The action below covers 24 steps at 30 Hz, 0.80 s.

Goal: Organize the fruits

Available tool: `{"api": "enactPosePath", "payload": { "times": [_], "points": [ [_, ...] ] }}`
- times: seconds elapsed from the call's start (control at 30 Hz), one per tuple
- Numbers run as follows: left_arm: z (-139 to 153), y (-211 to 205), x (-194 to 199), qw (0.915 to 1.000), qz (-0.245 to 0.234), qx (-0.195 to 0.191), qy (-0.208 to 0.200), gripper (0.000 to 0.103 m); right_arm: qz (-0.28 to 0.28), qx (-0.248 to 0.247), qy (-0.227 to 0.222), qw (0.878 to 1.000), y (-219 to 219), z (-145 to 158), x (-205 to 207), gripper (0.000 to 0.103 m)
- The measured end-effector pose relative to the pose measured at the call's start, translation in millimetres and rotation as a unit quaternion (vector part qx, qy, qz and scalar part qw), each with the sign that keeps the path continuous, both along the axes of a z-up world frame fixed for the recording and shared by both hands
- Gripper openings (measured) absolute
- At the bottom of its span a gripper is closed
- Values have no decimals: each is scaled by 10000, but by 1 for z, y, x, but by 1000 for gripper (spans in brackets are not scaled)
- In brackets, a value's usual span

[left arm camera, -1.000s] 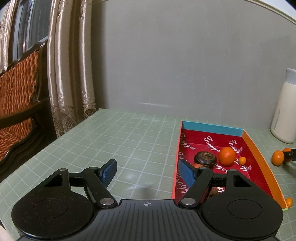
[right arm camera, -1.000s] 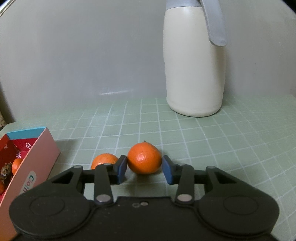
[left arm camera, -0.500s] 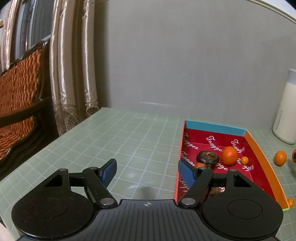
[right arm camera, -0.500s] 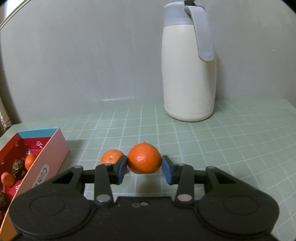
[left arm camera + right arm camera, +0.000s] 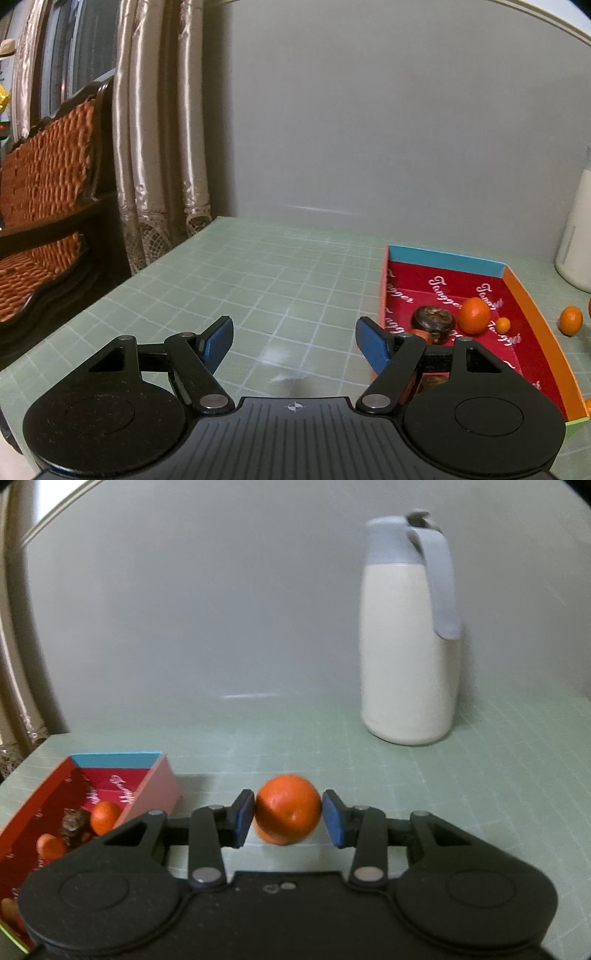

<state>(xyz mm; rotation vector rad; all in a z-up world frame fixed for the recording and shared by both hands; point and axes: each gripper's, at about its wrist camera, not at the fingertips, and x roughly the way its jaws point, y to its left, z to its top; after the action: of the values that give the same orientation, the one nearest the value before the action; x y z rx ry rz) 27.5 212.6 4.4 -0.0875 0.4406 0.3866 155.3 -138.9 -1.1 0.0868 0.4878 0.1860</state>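
Right gripper (image 5: 288, 818): fingers clenched on an orange (image 5: 289, 808), both blue pads against its sides; fruit held off the green gridded bench (image 5: 461, 794). A 2nd orange fruit (image 5: 271, 837) showed just under/behind the held one, mostly hidden; contact betw. the two cannot be told. View blurred.

Left gripper (image 5: 294, 341): fingers released, spread wide, nothing betw. them, over bare bench at the box's left side.

Box (image 5: 447, 258): red printed lining, blue far wall, orange right wall, pink outer face in right-wrist view. Contents seen in left-wrist view: one dark brown fruit (image 5: 433, 319), one medium orange (image 5: 474, 316) just beside it, one very small orange fruit (image 5: 502, 325) to the right of that. Further fruit nearer the camera partly hidden by the gripper body; count not possible.

Outside box, right of orange wall: one small orange (image 5: 570, 321) on bench, apart from the wall.

Cream jug w/ grey lid and handle (image 5: 410, 635) stood upright at bench rear, well apart from the held orange. Curtain (image 5: 155, 140) and wooden settee w/ orange cushions (image 5: 44, 177) left of bench.
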Motion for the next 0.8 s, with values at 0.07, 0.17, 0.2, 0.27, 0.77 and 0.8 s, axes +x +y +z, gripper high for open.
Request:
{"api": "enactPosePath", "payload": {
  "times": [0.07,0.17,0.2,0.27,0.77,0.8],
  "points": [
    [0,5,-2,10000,44,6,1,73,92,4,-29,10000,8,3,-2,24],
    [-1,12,-5,9999,120,-2,8,73,247,5,-66,9997,20,8,-4,16],
    [-1,14,-5,9999,145,-10,17,73,292,-9,-79,9995,24,10,-5,16],
    [-3,20,-5,9998,187,-33,60,73,360,-58,-90,9993,31,11,-7,16],
    [-5,25,-5,9996,255,-54,47,73,841,-246,161,9960,52,-8,1,39],
    [-5,26,-4,9996,269,-75,52,73,863,-225,207,9958,55,-9,2,39]
  ]
}}
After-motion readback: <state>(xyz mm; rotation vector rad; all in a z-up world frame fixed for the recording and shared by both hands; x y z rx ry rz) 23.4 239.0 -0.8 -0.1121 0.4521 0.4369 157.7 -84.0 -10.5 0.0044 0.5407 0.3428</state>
